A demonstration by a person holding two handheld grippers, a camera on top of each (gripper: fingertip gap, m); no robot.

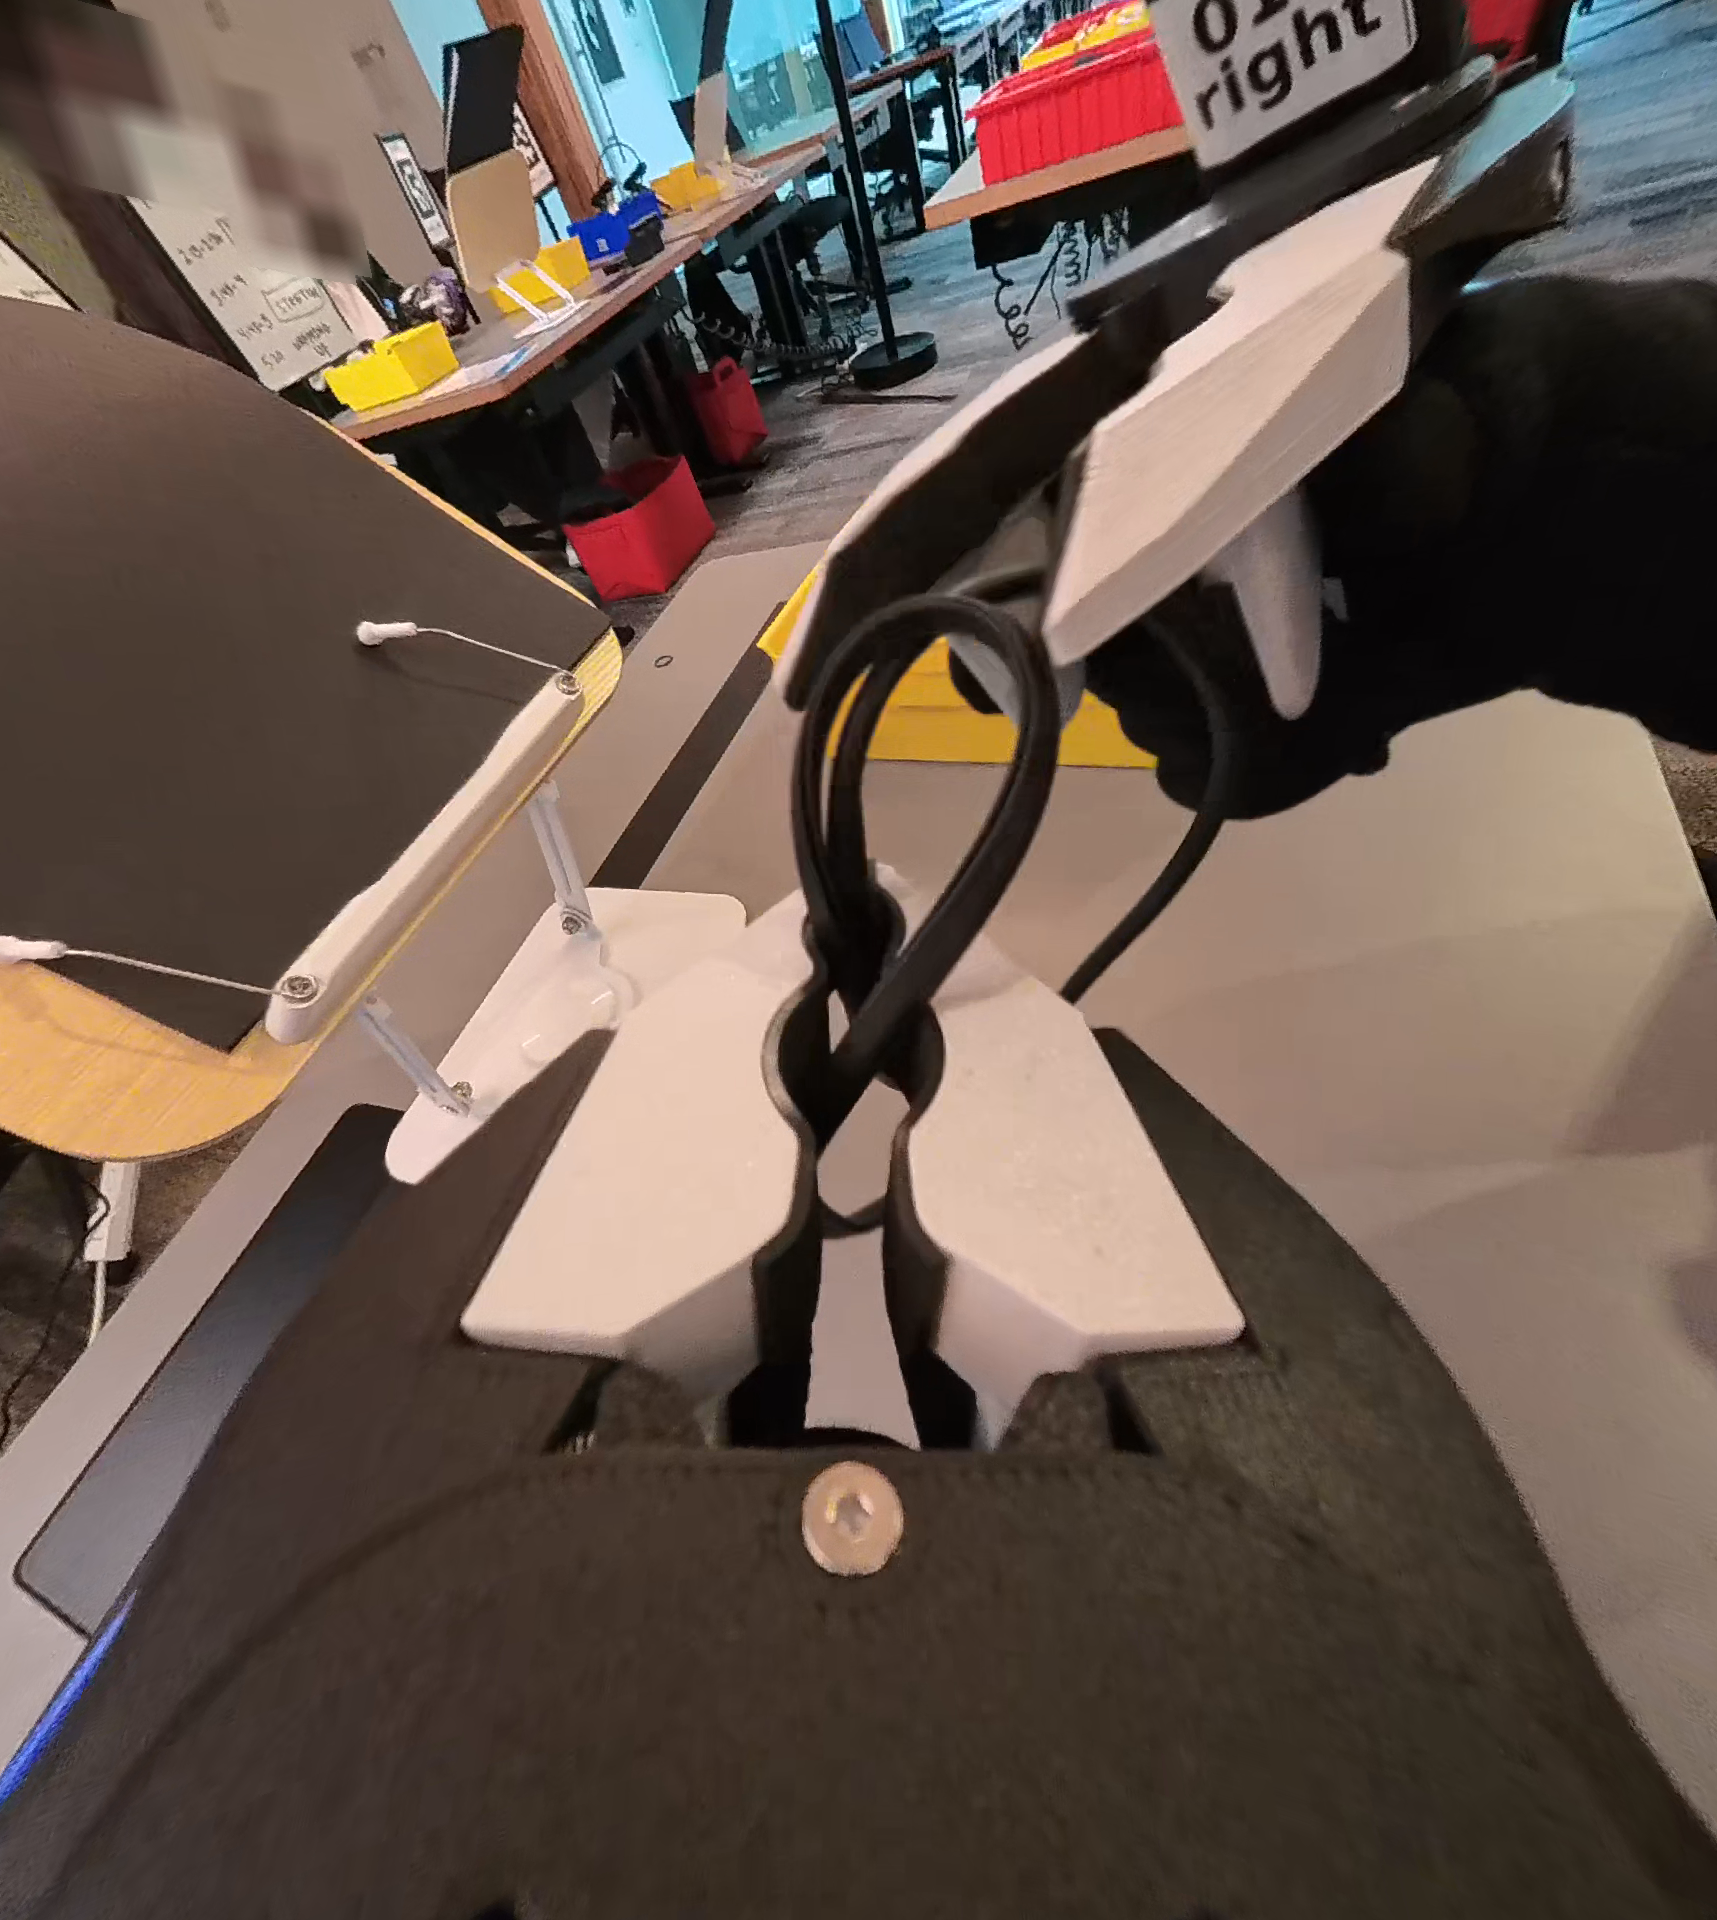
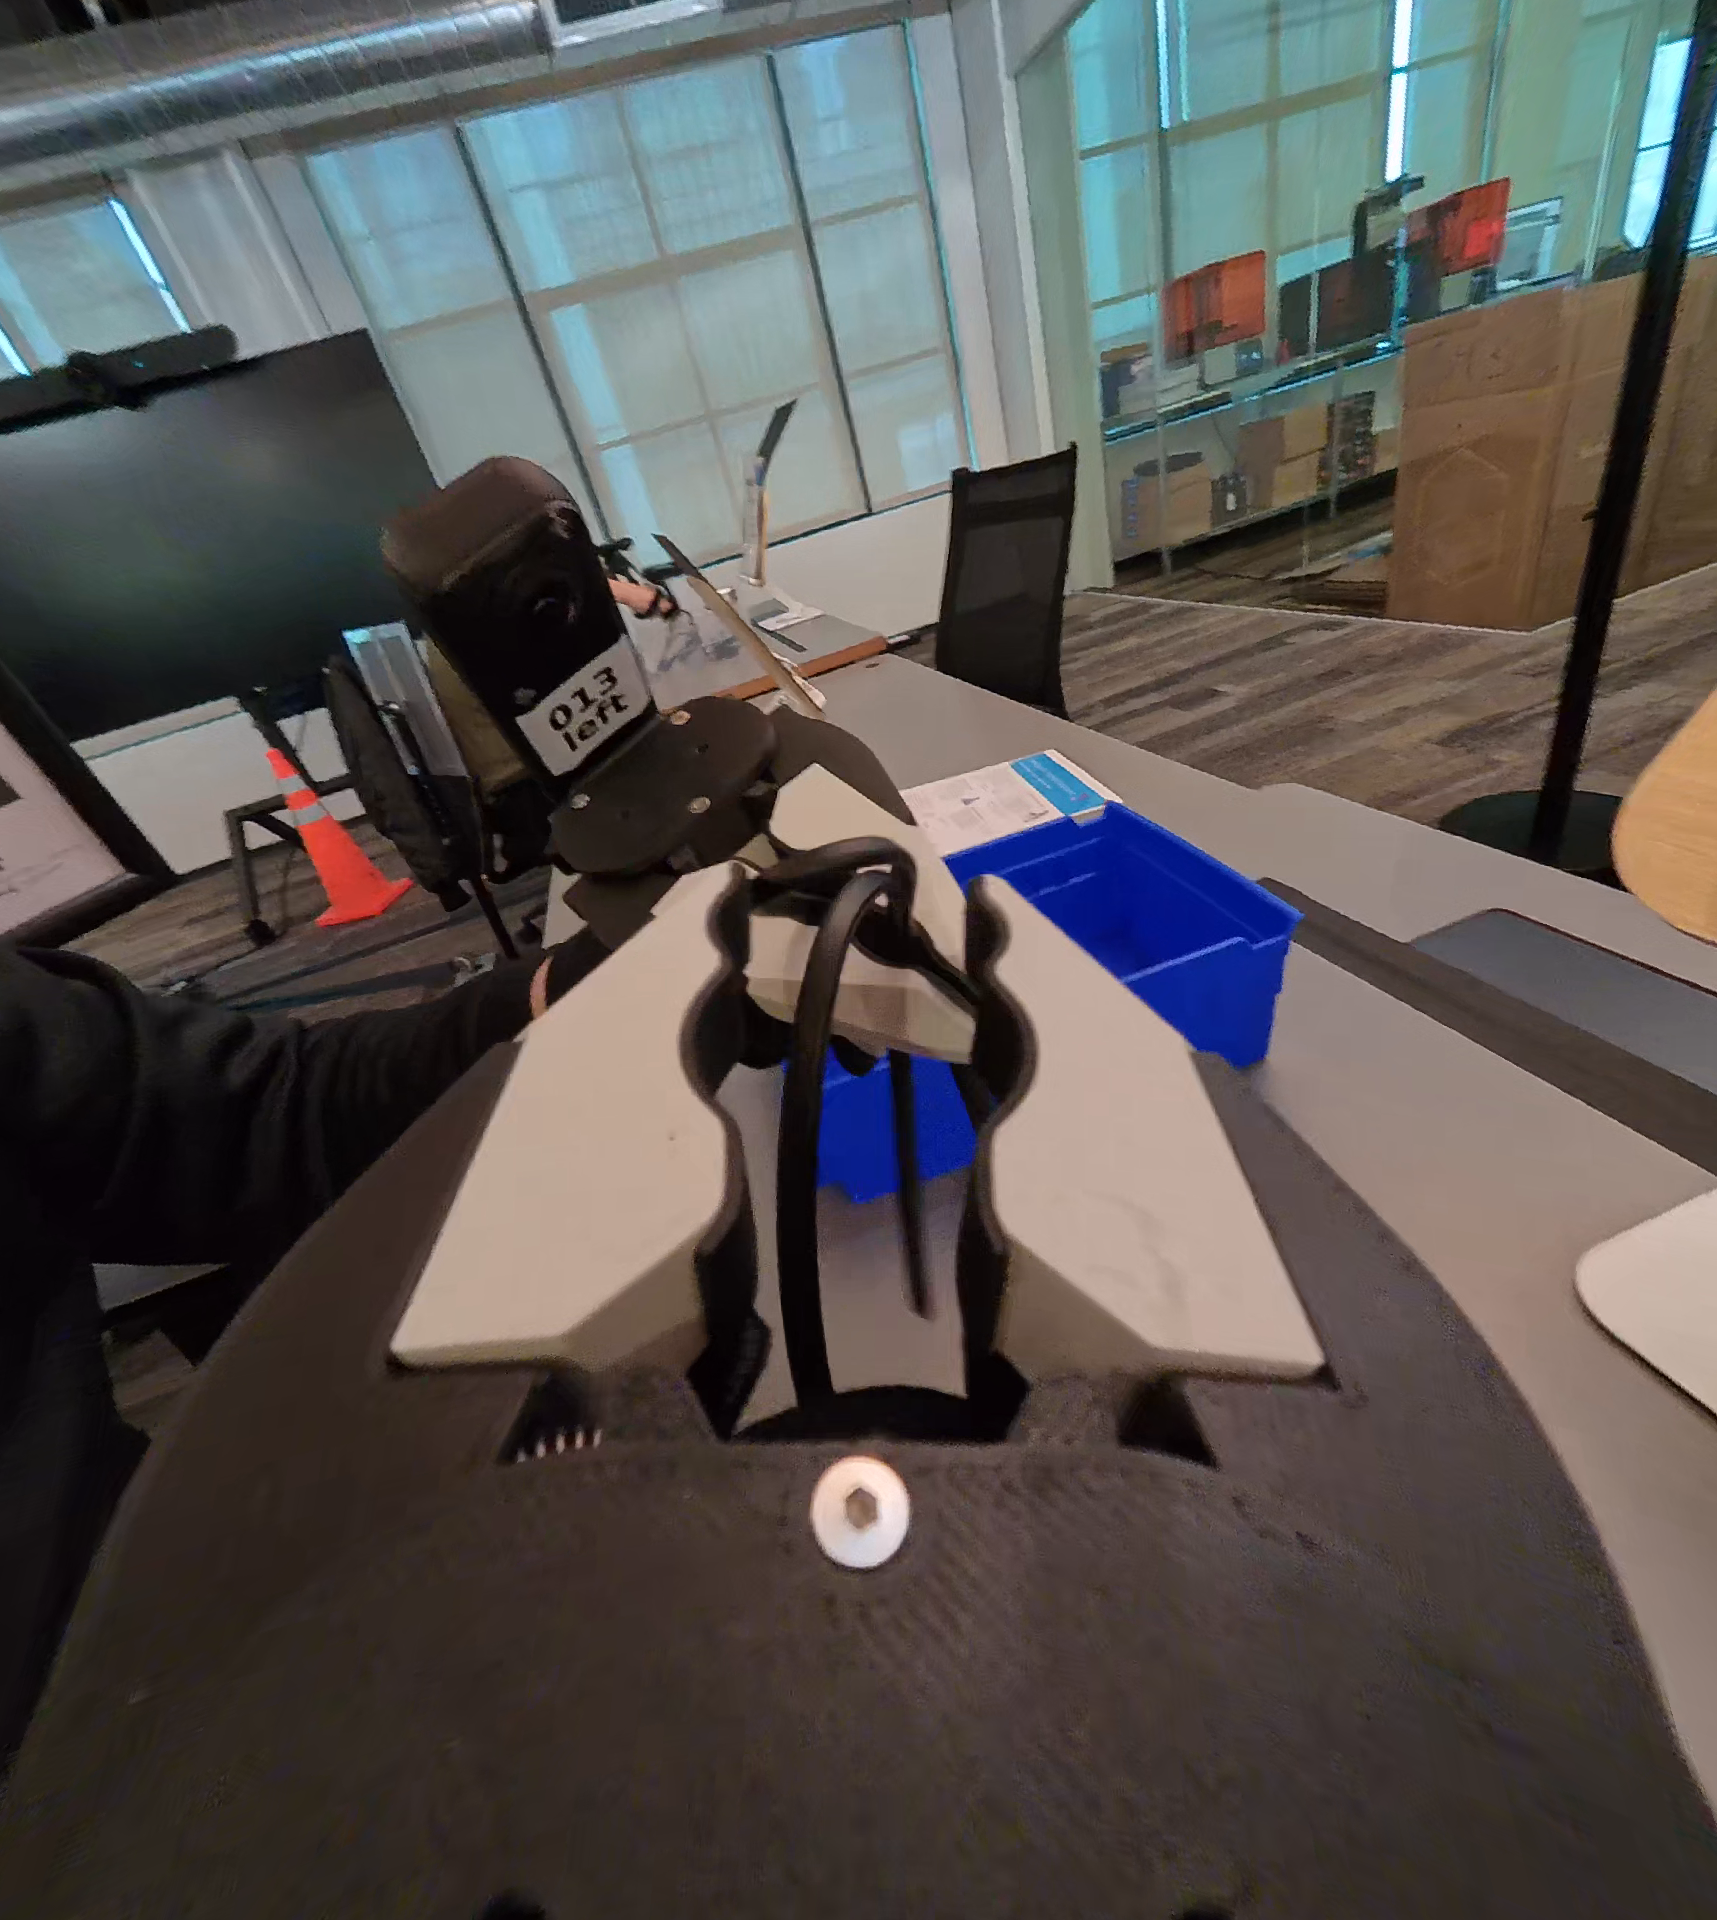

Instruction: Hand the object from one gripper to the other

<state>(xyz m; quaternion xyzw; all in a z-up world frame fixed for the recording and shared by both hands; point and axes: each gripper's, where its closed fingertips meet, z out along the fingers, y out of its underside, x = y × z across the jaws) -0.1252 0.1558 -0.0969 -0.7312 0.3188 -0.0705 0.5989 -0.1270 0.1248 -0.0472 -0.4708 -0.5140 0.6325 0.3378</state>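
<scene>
A bundle of looped black cable [image 1: 937,790] is clamped between the shut fingertips of my left gripper [image 1: 854,997], above the grey table [image 1: 1405,1091]. The top of the loop reaches up to my right gripper [image 1: 999,634], held by a black-gloved hand [image 1: 1560,520]. In the right wrist view my right gripper [image 2: 854,914] is open. Its white fingers [image 2: 615,1091] stand on both sides of the cable [image 2: 797,1122] and of the left gripper's tips [image 2: 875,987], without pressing on the cable. One cable strand hangs down loose between them.
A blue bin [image 2: 1176,935] stands on the table just behind the grippers, with a printed sheet [image 2: 1010,795] behind it. A yellow bin [image 1: 937,717] lies beyond the cable. A black board with a wooden edge [image 1: 158,623] on a white stand [image 1: 542,1018] is at the left. My hands' fingertips stand some 5 cm from each other.
</scene>
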